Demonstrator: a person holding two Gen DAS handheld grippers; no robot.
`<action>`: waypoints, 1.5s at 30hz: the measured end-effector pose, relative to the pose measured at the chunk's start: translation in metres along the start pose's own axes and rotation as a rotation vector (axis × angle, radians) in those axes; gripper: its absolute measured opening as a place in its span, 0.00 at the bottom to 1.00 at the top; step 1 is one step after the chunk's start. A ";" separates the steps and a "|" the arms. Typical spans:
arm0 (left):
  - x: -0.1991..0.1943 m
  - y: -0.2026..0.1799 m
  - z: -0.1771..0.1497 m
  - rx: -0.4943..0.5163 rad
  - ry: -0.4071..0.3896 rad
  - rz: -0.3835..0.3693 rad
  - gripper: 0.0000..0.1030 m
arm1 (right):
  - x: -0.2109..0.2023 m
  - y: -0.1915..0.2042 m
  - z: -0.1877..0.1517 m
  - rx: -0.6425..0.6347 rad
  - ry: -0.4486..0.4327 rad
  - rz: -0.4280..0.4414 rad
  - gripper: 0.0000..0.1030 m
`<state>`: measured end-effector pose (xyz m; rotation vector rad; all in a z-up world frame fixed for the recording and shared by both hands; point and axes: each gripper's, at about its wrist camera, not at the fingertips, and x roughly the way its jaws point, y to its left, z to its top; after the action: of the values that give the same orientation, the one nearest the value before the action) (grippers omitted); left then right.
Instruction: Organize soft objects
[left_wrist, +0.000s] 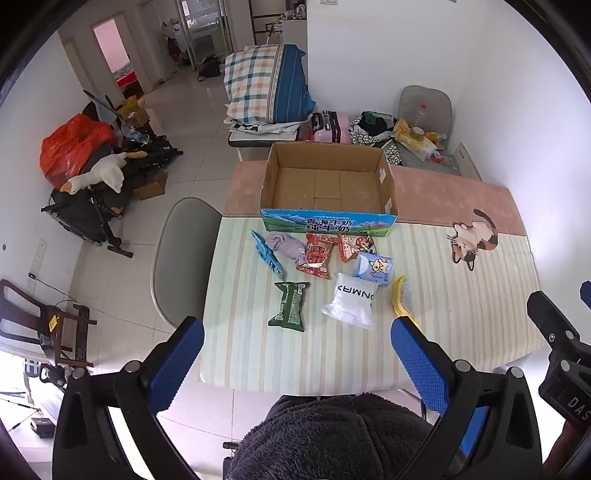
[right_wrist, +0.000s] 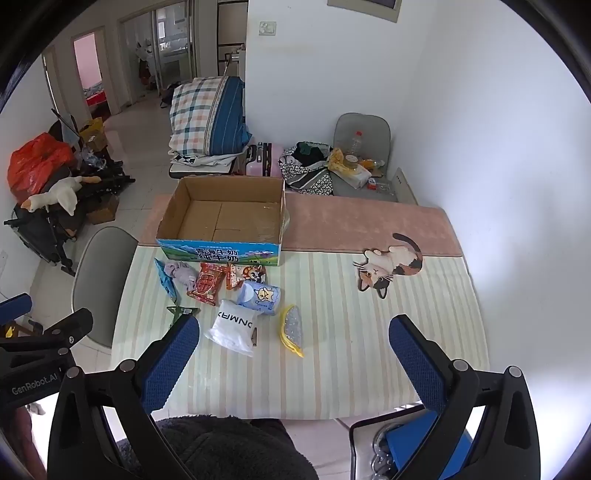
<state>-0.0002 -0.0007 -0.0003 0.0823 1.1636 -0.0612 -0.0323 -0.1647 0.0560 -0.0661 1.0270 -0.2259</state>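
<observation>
Ahead of L gripper (left_wrist: 295, 363) & R gripper (right_wrist: 293, 365), both spread wide w/ nothing held: packets, then box (left_wrist: 328, 221) beyond.

Grey chair (left_wrist: 181, 258) beside the table (left_wrist: 461, 295) — plaid bedding bundle (left_wrist: 266, 83), orange bag (left_wrist: 70, 144) beyond.

The cardboard box (left_wrist: 328, 223) reads "青海牛奶 纯牛奶"; the left tongs' (right_wrist: 37, 354) body reads "GenRobot.AI".
</observation>
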 end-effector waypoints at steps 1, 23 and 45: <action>0.000 -0.001 0.000 0.001 0.001 0.000 1.00 | 0.000 0.000 0.000 0.006 -0.010 0.014 1.00; -0.005 -0.006 0.012 0.005 -0.014 -0.012 1.00 | 0.005 0.003 0.005 0.006 -0.006 -0.003 1.00; -0.008 -0.001 0.013 -0.007 -0.026 -0.014 1.00 | 0.003 0.001 0.007 0.006 -0.020 0.013 1.00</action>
<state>0.0086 -0.0032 0.0120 0.0671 1.1382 -0.0707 -0.0246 -0.1648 0.0565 -0.0562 1.0065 -0.2166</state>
